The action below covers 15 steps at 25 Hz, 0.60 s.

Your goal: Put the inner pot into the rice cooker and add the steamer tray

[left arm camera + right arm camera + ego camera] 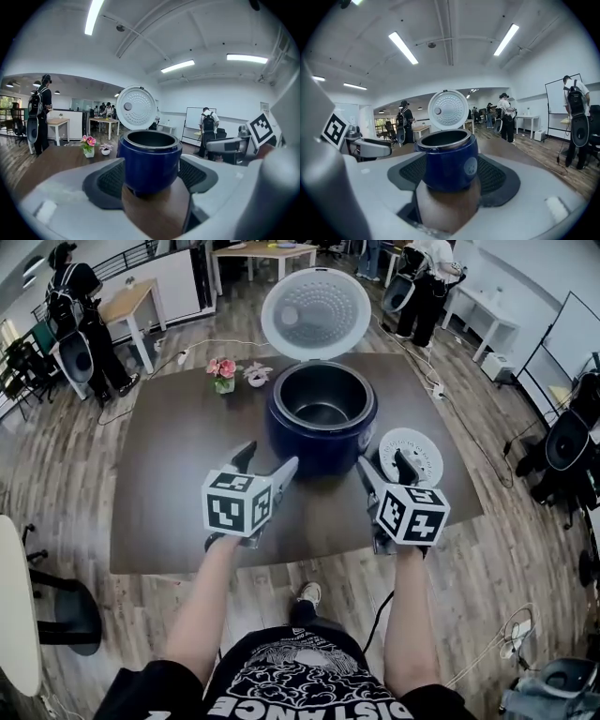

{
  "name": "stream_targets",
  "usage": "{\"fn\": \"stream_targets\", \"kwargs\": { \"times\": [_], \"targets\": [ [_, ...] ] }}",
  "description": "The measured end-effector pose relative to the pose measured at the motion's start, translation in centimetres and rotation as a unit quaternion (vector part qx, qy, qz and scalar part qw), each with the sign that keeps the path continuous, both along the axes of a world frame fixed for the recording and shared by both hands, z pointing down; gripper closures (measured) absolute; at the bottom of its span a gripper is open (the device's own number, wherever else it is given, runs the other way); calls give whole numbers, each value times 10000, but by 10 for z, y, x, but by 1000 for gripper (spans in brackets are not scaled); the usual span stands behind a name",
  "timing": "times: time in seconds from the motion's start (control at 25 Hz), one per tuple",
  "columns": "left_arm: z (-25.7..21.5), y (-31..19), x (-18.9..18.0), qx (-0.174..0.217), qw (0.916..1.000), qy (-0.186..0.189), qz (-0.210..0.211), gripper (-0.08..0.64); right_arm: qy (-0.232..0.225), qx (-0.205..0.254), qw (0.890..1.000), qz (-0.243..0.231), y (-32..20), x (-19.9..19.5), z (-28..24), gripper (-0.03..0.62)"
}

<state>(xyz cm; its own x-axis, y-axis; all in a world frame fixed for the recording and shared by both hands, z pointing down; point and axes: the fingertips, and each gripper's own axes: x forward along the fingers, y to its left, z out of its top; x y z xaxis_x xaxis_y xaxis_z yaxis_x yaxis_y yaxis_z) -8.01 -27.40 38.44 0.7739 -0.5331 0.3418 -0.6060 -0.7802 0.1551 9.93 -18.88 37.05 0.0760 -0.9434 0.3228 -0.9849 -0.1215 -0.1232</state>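
Rice cooker (pixel 322 432), inner pot (pixel 322 411) seated, stood at twelve o'clock of left gripper (pixel 270 457) and right gripper (pixel 382 462), both with jaws apart, empty; steamer tray (pixel 427 448) lay at right gripper's one o'clock.

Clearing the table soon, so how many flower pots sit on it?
2. A pink flower pot left of the rice cooker; a smaller pale flower pot between them. None looks hidden.

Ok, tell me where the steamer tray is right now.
In the head view, the white steamer tray lies flat on the table, just right of the blue rice cooker, directly beyond the right gripper.
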Motion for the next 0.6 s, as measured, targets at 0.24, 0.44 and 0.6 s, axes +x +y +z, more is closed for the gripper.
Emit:
{"fn": "stream_targets", "kwargs": {
  "times": [0.24,0.44,0.6],
  "targets": [
    [15,54,9,-31,9994,39,347,190,-21,23,9993,379,64,1,5,250],
    [26,99,30,-149,9975,1,686,190,-73,-34,9972,749,120,10,11,250],
    [28,121,47,-185,9961,49,867,190,-169,-30,9948,1007,152,20,15,250]
  ]
}}
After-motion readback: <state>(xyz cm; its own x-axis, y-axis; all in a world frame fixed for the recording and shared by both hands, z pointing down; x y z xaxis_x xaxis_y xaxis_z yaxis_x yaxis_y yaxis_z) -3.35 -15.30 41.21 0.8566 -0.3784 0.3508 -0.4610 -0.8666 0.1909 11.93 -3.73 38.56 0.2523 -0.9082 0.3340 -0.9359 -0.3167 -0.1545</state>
